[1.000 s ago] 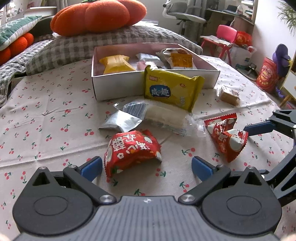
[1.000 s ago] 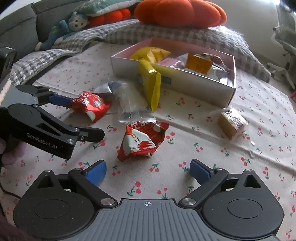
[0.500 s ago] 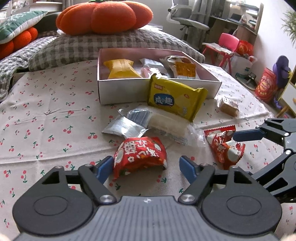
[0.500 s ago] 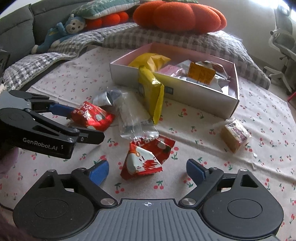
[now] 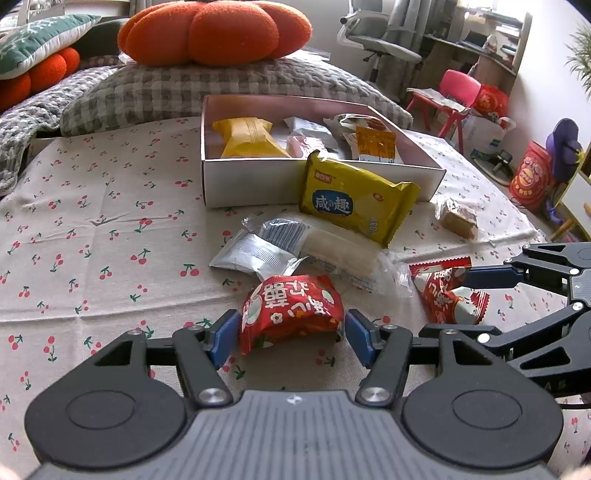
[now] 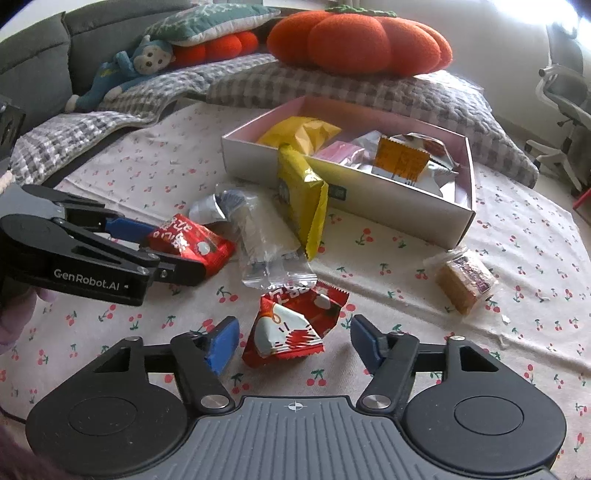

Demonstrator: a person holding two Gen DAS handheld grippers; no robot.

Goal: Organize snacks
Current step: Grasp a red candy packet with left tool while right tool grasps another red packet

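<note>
My left gripper has closed around a red snack packet lying on the cherry-print cloth; both blue pads touch its sides. It also shows in the right wrist view. My right gripper is open, its pads apart on either side of a red-and-white triangular packet, which also shows in the left wrist view. A pink-lined box holding several snacks stands behind. A yellow biscuit pack leans on its front wall.
A clear-wrapped wafer pack and a silver packet lie between the box and the grippers. A wrapped brown cake lies to the right. Checked pillows and an orange pumpkin cushion lie behind the box.
My left gripper's jaws narrowed from wide open until the pads touch the red packet. My right gripper moved forward around the triangular packet and narrowed a little.
</note>
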